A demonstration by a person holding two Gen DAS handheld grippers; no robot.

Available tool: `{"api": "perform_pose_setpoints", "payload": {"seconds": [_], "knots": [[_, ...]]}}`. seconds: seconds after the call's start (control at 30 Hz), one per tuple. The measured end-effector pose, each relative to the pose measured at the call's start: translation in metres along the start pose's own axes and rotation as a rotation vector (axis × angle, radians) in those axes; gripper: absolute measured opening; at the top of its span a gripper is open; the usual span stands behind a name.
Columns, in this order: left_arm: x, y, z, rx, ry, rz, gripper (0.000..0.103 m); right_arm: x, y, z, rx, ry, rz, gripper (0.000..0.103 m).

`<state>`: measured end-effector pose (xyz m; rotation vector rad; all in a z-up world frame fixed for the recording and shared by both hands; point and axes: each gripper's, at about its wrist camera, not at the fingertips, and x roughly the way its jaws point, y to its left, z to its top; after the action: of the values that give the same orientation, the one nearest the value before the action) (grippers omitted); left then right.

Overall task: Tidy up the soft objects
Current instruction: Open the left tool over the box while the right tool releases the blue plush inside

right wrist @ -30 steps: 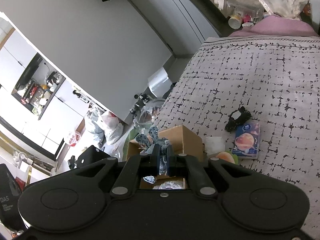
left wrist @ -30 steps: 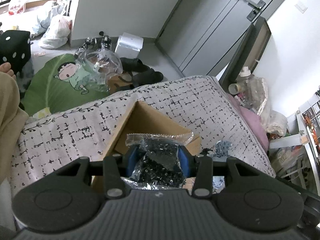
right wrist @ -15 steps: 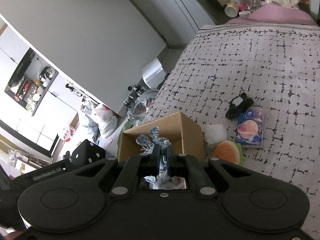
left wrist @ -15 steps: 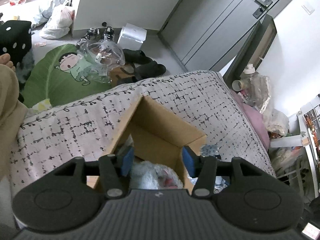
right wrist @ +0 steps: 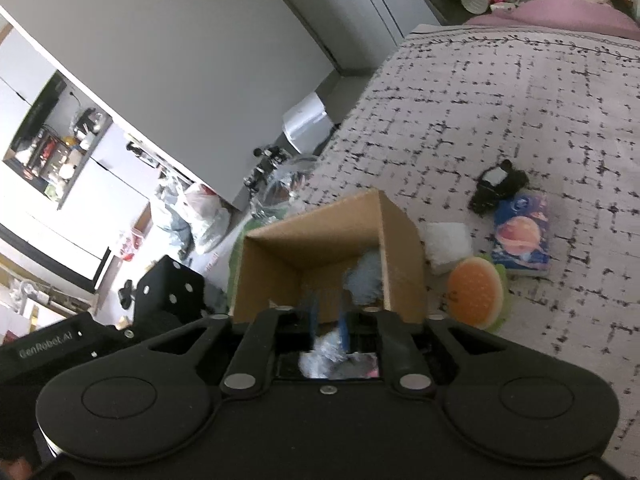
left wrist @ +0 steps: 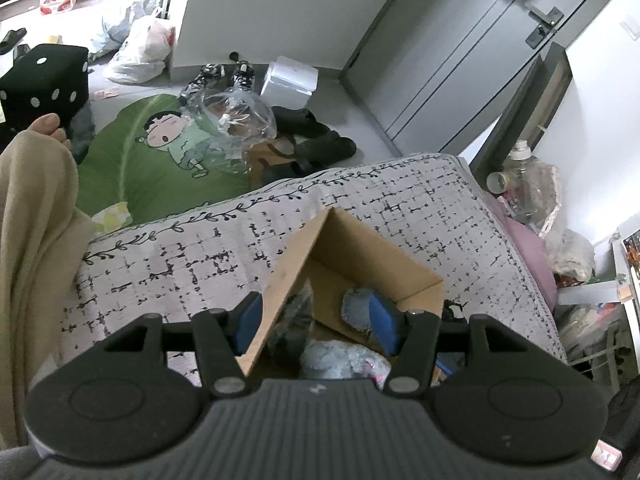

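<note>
An open cardboard box [left wrist: 352, 256] stands on the checked bedspread [left wrist: 192, 264] and also shows in the right wrist view [right wrist: 320, 240]. Soft items lie inside it: a bluish fabric piece [right wrist: 364, 272], a pale fluffy bundle [left wrist: 340, 360] and a dark bagged item [left wrist: 292, 320]. My left gripper [left wrist: 316, 320] is open and empty, its jaws straddling the box's near wall. My right gripper [right wrist: 326, 316] hovers over the box, jaws slightly apart, blurred and empty. An orange plush [right wrist: 476, 292], a white soft pad [right wrist: 446, 244], a blue tissue pack [right wrist: 520, 236] and a black soft item [right wrist: 496, 184] lie right of the box.
The bed edge drops to a floor with a green cartoon mat [left wrist: 152, 152], a clear plastic bag [left wrist: 232, 116], shoes [left wrist: 316, 140] and a black dice cube [left wrist: 44, 80]. A beige sleeve [left wrist: 28, 240] is at the left. A pink pillow [right wrist: 560, 16] lies at the far end.
The left gripper opened and dropped its dark bagged item into the box. The right gripper has just parted and the blue fabric piece it held now lies in the box.
</note>
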<state>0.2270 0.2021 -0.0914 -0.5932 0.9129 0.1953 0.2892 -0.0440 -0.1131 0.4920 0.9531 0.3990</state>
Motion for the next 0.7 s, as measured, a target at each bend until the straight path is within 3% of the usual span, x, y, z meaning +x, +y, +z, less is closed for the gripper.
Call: {"api": "perform_pose_setpoints", "payload": {"seconds": [0.07,0.27,0.7], "knots": [[0.001,-0.001,-0.001,-0.002,0.003,0.005,0.058,-0.005,-0.005,0.000,0.006,-0.009,-0.014,0.038],[0.001,-0.009,-0.008,0.018,0.010,0.009,0.064,-0.024,-0.016,0.001,-0.012,-0.032,-0.012,0.044],[-0.010,-0.043,-0.027,0.083,-0.025,0.007,0.075,-0.062,-0.037,0.000,-0.079,-0.093,-0.013,0.078]]}}
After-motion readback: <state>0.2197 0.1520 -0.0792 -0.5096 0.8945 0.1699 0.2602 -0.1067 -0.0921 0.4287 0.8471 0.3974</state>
